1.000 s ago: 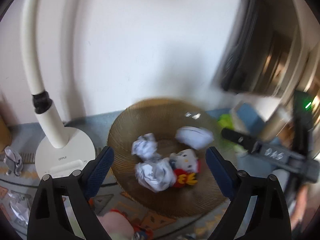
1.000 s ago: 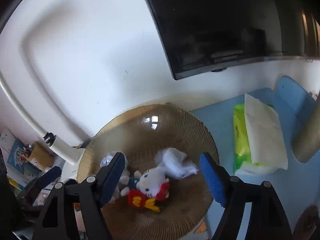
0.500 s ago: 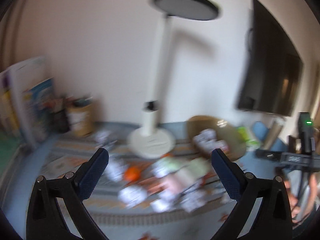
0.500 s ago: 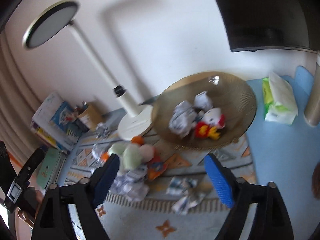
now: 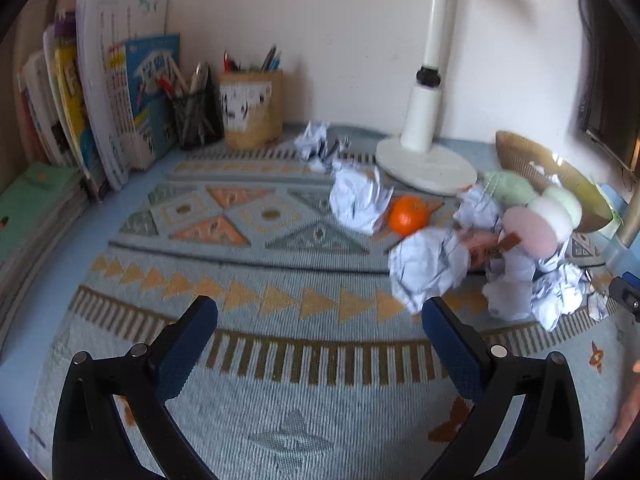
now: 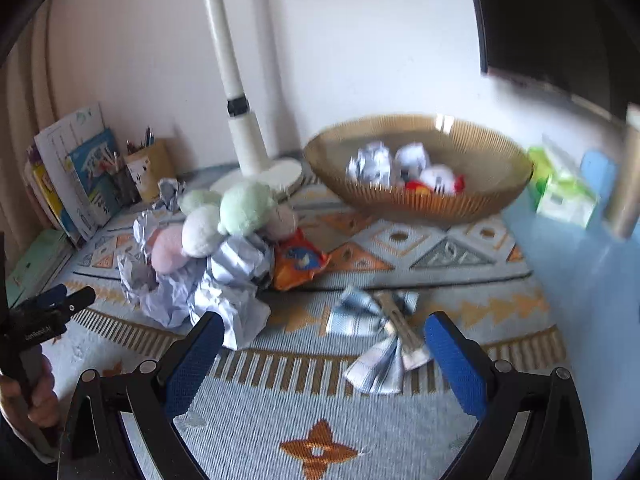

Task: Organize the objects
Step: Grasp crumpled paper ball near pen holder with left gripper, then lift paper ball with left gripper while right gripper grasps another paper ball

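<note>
A brown ribbed bowl holds crumpled paper and a white and red plush toy; its rim also shows in the left wrist view. On the patterned mat lie several crumpled paper balls, a tangerine, a pastel plush toy, an orange snack packet and a striped cloth bow. My left gripper is open and empty, low over the mat, left of the pile. My right gripper is open and empty, above the mat near the bow.
A white desk lamp stands behind the pile. Books and pen holders line the back left wall. A green tissue pack lies right of the bowl. A dark monitor hangs at upper right.
Both grippers have pulled back from over the bowl and dropped lower toward the mat. The left one has swung left, bringing the books and pen holders into view. Both stay open and empty.
</note>
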A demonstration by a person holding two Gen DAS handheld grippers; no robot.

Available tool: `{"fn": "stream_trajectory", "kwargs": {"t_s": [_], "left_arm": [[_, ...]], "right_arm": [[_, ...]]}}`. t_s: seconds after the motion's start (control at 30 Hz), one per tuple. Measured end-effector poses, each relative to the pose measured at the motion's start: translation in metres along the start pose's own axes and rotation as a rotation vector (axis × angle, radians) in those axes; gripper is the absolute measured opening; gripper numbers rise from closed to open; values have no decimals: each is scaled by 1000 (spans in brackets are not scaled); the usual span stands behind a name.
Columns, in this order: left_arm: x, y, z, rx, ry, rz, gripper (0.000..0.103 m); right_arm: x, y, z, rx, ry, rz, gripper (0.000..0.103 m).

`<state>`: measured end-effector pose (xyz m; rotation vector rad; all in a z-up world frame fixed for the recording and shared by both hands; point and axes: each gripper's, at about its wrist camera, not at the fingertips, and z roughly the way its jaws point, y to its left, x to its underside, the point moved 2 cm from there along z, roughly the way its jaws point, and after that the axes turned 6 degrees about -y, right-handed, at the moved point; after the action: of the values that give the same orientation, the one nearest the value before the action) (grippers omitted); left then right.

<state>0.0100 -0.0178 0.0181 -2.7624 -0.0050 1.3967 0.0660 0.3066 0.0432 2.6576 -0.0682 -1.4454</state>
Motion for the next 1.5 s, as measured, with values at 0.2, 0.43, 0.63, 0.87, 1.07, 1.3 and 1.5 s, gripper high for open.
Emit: {"fn": "stream_trajectory", "kwargs": {"t_s": [0.2,0.43,0.63,0.87,1.07,1.3,1.5], "left_arm": [[1,-2,-5,3,-14,7,102],[-16,18,-2,178,39,-83,102],[-119,60,40,235,16,-180,102],[-150,43,185,199,191,-167,102],[-139,48,219,290,189,-245,94],[-136,35,222,289,181,-174,52],[-131,34,219,287,178,-199,52]], "right_arm": [[1,-4,8,12,27,10,103],[-10,13,6,-117,81,-16,103],[-80,121,4,-399,97,-222,103],[-98,220,95,-459,303,-376,103],[-99,230,172,-330,427,-345,103],[-94,241,197,-391,440,-328,99],[-95,227,198,-397,456,-283,96]]}}
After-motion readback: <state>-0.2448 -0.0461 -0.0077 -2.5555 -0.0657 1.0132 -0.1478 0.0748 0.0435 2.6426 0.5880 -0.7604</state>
